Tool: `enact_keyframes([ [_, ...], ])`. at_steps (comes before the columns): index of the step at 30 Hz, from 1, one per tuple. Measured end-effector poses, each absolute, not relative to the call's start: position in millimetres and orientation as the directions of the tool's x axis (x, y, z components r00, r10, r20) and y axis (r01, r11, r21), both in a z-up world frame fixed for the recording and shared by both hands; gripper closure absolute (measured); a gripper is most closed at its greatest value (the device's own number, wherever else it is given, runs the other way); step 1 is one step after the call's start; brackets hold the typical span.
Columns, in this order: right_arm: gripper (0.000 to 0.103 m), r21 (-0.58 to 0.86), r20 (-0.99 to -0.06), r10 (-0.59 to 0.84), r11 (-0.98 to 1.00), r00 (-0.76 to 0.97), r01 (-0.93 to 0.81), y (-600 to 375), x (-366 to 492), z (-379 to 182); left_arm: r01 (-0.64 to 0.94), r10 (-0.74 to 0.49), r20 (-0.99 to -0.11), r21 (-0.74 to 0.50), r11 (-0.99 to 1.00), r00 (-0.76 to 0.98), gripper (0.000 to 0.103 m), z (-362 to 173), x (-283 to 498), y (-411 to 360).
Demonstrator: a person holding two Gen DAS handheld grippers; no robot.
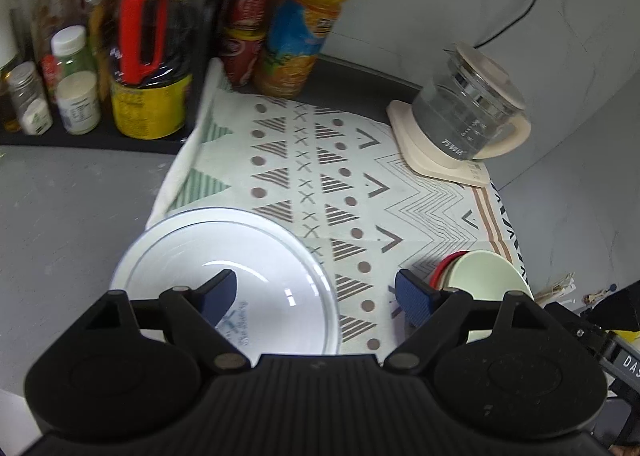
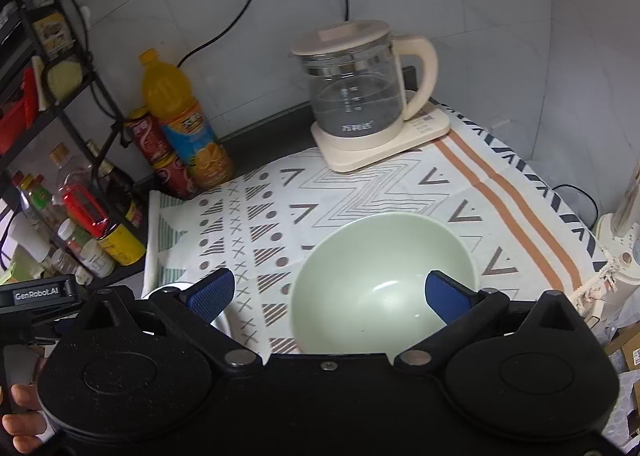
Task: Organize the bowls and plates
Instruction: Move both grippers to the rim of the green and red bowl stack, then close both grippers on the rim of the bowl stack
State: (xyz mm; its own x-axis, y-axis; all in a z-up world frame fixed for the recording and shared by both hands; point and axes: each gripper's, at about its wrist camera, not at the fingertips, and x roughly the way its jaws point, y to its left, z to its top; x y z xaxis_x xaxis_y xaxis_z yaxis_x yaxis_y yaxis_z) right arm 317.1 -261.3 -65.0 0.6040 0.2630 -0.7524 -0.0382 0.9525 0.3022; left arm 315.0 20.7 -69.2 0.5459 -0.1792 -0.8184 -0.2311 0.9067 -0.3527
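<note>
A white plate (image 1: 224, 252) with a blue mark lies on the patterned cloth (image 1: 400, 192) at the near left. My left gripper (image 1: 316, 296) hovers open over the plate's right rim, its left finger above the plate. A pale green bowl (image 1: 488, 276) sits to the right on top of a red and a beige dish (image 1: 444, 266). In the right wrist view the green bowl (image 2: 380, 276) lies just ahead, and my right gripper (image 2: 328, 296) stands open with its right finger over the bowl's inside. A sliver of the white plate (image 2: 222, 322) shows behind the left finger.
A glass kettle (image 2: 356, 92) on a cream base stands at the back of the cloth. An orange drink bottle (image 2: 184, 124) and red cans (image 2: 154, 144) stand at the back left. A black rack (image 2: 68, 104) of sauce bottles lines the left. A hand (image 2: 20, 412) holds the left gripper.
</note>
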Motion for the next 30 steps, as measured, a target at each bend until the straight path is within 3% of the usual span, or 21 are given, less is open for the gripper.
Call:
enact_keyframes([
  [15, 0.001, 0.3, -0.789, 0.253, 0.954, 0.56, -0.007, -310, 339, -87, -0.198, -0.215, -0.844, -0.349, 0.916, 0.492, 0.018, -85, 341, -41],
  [30, 0.003, 0.287, -0.854, 0.262, 0.958, 0.449, -0.012, -342, 360, -128, -0.223, -0.174, -0.901, -0.279, 0.934, 0.398, 0.019, -120, 357, -86],
])
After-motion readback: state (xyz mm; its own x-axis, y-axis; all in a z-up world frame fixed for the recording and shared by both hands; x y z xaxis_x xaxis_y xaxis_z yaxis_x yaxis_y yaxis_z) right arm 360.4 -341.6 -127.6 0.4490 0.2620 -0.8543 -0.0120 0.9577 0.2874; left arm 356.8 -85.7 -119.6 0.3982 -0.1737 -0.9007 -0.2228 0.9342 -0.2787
